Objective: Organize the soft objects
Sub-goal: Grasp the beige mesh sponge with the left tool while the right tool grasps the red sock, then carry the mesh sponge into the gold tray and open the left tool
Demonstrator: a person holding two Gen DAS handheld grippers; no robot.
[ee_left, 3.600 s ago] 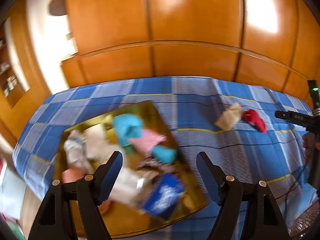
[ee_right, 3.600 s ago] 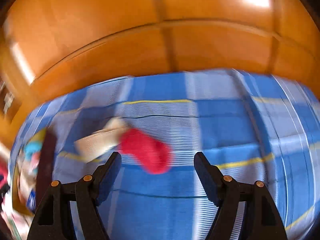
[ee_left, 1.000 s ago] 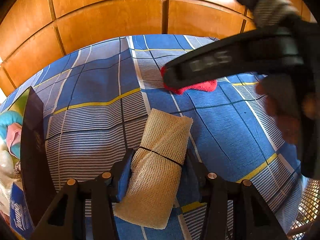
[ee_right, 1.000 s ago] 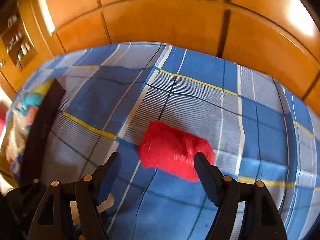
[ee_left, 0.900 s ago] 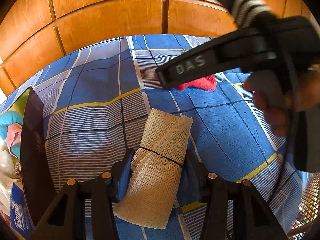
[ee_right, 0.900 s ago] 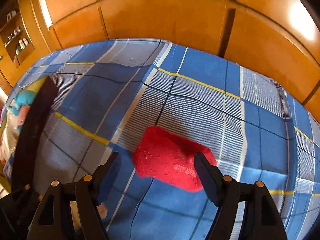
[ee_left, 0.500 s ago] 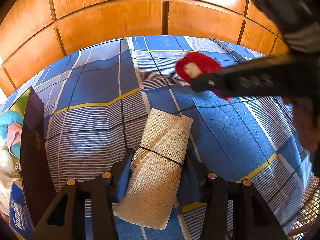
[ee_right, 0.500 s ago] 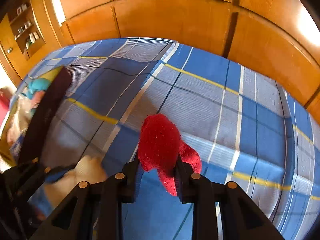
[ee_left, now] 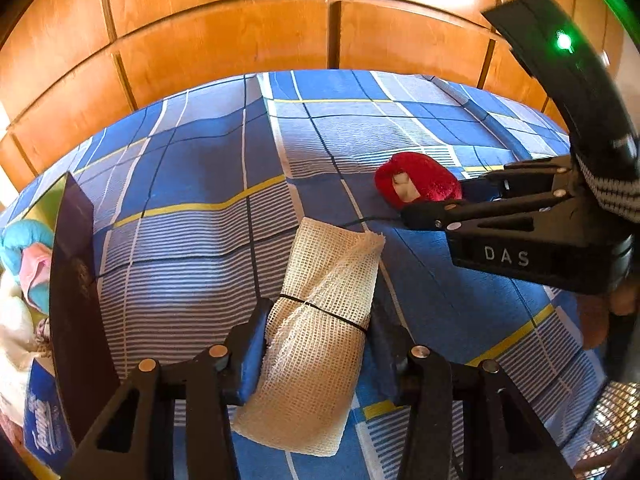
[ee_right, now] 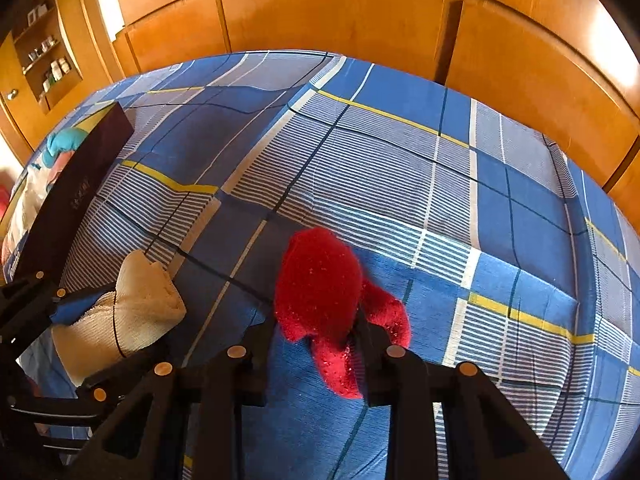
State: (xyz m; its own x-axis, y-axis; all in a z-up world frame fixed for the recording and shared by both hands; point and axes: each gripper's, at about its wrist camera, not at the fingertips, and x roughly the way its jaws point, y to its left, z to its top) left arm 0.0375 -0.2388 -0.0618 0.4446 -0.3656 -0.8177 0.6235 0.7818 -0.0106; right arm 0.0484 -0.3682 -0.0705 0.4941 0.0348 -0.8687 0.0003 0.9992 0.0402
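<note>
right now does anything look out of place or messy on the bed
Nothing damaged or spilled. The box at the bed's left edge is a jumbled heap of soft items. The mesh cloth roll and the red plush piece are each clamped in tongs, the plush drooping unevenly below the right tongs.

On the bed [ee_left: 192,184], a box [ee_left: 76,300] stood at the left edge, holding rolled cloths [ee_left: 28,248] and a tissue pack [ee_left: 42,420]. The mesh cloth roll [ee_left: 324,328] lay right of the box, between the fingers of the left claw [ee_left: 316,356]. The plush sock [ee_right: 324,292] sat right of that roll, nearer the wooden panelling [ee_right: 340,12] behind the bed, within the right claw [ee_right: 316,344]. A shelf niche [ee_right: 44,60] was set behind the bed's far left corner.
</note>
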